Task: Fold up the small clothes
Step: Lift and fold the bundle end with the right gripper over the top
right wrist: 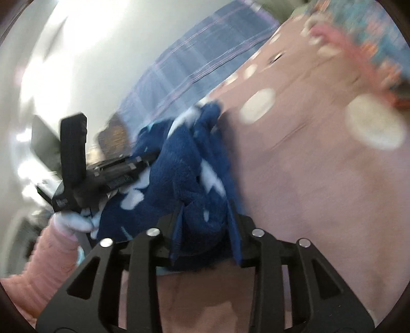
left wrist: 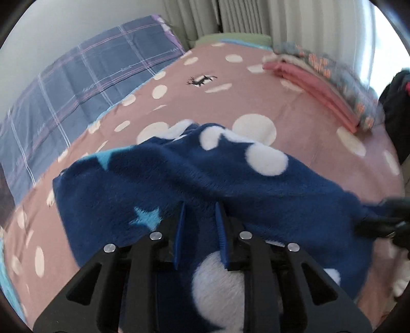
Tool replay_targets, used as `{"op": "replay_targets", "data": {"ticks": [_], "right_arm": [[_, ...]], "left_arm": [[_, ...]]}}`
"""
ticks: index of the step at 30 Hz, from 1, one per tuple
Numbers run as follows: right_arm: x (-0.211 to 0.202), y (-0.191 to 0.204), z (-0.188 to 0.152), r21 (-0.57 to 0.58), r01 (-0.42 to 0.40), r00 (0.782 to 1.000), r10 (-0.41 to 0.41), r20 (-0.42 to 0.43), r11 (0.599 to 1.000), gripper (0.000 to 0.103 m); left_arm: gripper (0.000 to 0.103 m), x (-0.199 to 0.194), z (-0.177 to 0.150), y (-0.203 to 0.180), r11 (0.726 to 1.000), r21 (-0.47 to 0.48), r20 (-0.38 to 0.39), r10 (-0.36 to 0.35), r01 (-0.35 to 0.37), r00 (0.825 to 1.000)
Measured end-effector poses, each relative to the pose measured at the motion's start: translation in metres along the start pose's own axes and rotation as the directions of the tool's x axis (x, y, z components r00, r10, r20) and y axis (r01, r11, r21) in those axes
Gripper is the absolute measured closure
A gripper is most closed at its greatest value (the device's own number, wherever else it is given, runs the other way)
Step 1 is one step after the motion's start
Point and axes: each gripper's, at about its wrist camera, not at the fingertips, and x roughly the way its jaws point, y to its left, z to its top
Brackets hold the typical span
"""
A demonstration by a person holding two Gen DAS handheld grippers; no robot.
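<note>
A small dark blue fleece garment (left wrist: pixel 194 176) with white dots and light blue stars hangs stretched above a pink dotted bed cover (left wrist: pixel 256 97). My left gripper (left wrist: pixel 201 210) is shut on the garment's near edge. My right gripper (left wrist: pixel 384 217) shows at the right edge of the left wrist view, holding the garment's other end. In the right wrist view my right gripper (right wrist: pixel 205 212) is shut on a bunched fold of the garment (right wrist: pixel 184 166). The left gripper (right wrist: pixel 123 169) grips the far side there, held by a hand in a pink sleeve.
A blue plaid sheet (left wrist: pixel 77 84) lies along the wall on the left. A stack of folded pink and floral clothes (left wrist: pixel 320 76) sits at the bed's far right. Curtains (left wrist: pixel 256 15) hang behind the bed. A dark object (left wrist: pixel 394 102) stands off the right side.
</note>
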Motion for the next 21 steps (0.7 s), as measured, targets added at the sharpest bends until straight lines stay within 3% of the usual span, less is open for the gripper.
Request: {"op": "replay_targets", "data": {"ticks": [4,10,13,15,16,17,18,21], "right_arm": [[-0.032,0.014,0.004,-0.085,0.158,0.983,-0.148,0.111,0.984,0.059],[-0.033,0.068,0.01,-0.272,0.041,0.992,-0.005,0.129,0.961,0.059],[-0.001,0.078,0.011,-0.323,0.15,0.985,-0.114,0.126,0.935,0.059],[0.03,0.06,0.005,-0.303,0.23,0.973,-0.222,0.059,0.925,0.056],[0.044,0.047,0.0,-0.289,0.221,0.974,-0.226,0.018,0.931,0.055],[0.05,0.033,-0.006,-0.253,0.164,0.986,-0.168,0.006,0.953,0.054],[0.049,0.017,-0.003,-0.167,0.097,0.994,-0.105,-0.036,0.981,0.047],[0.05,0.005,0.005,-0.094,0.076,0.991,-0.085,-0.101,0.993,0.036]], "left_arm": [[0.082,0.005,0.005,0.003,1.0,-0.018,-0.021,-0.026,0.025,0.999],[0.082,0.004,0.003,-0.004,1.0,-0.001,-0.015,0.014,-0.014,1.0],[0.082,0.001,-0.003,0.003,0.999,-0.035,0.018,-0.013,0.014,1.0],[0.082,0.0,-0.006,0.009,0.997,-0.067,0.034,-0.043,0.045,0.998],[0.081,0.001,-0.007,0.011,0.995,-0.079,0.038,-0.053,0.055,0.998],[0.081,0.0,-0.008,0.011,0.995,-0.079,0.042,-0.055,0.058,0.998],[0.08,-0.001,-0.008,0.011,0.995,-0.077,0.051,-0.055,0.059,0.997],[0.075,-0.013,-0.009,0.016,0.994,-0.091,0.069,-0.061,0.067,0.996]]}}
